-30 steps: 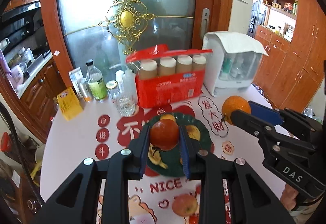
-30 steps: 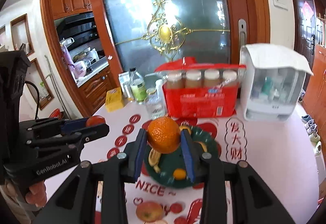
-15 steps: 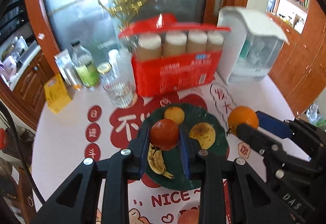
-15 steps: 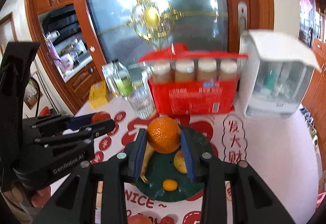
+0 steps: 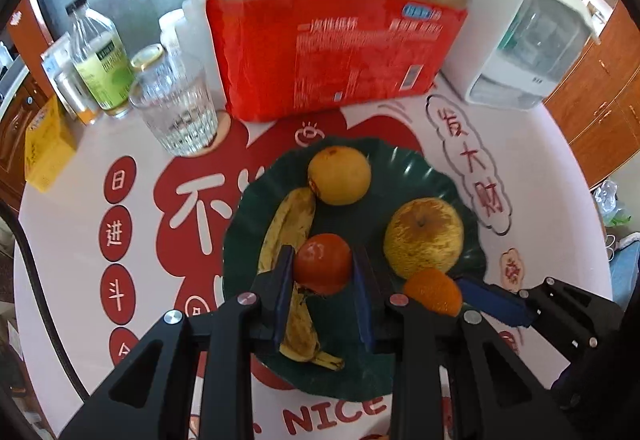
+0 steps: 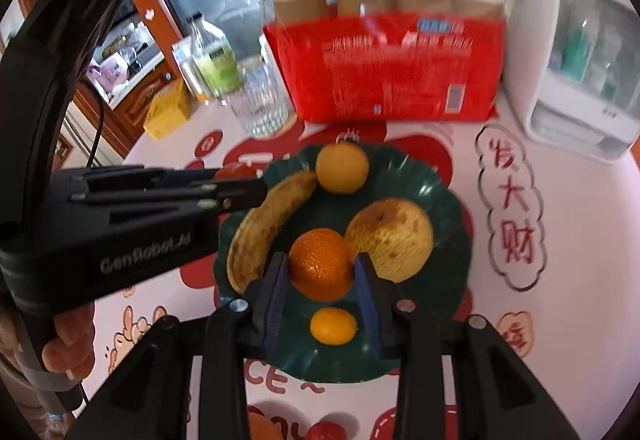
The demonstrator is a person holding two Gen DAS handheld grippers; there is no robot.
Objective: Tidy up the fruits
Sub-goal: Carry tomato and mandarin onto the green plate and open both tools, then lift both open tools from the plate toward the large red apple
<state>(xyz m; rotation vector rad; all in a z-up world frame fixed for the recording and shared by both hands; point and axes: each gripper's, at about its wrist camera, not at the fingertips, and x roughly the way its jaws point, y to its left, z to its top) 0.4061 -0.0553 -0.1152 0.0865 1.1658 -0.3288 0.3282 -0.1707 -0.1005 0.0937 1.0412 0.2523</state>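
My left gripper (image 5: 323, 256) is shut on a red-orange round fruit (image 5: 323, 270), held low over the near side of the dark green plate (image 5: 440, 176). My right gripper (image 6: 321, 260) is shut on an orange (image 6: 322, 268) just above the plate's (image 6: 452, 208) middle. On the plate lie a spotted banana (image 5: 288, 224), a yellow citrus (image 5: 339, 175) and a yellow pear-like fruit (image 5: 424, 238). The right wrist view also shows a small orange fruit (image 6: 334, 325) on the plate. The two grippers hang side by side, close together.
Behind the plate stand a red pack of paper cups (image 5: 332, 52), a glass tumbler (image 5: 180, 116), a green-labelled bottle (image 5: 102, 68), a yellow box (image 5: 46, 148) and a white dispenser (image 5: 528, 32). A hand (image 6: 68, 344) holds the left gripper.
Both grippers have come down and tilted toward the plate, each still holding its fruit. The plate now fills the middle of both views.
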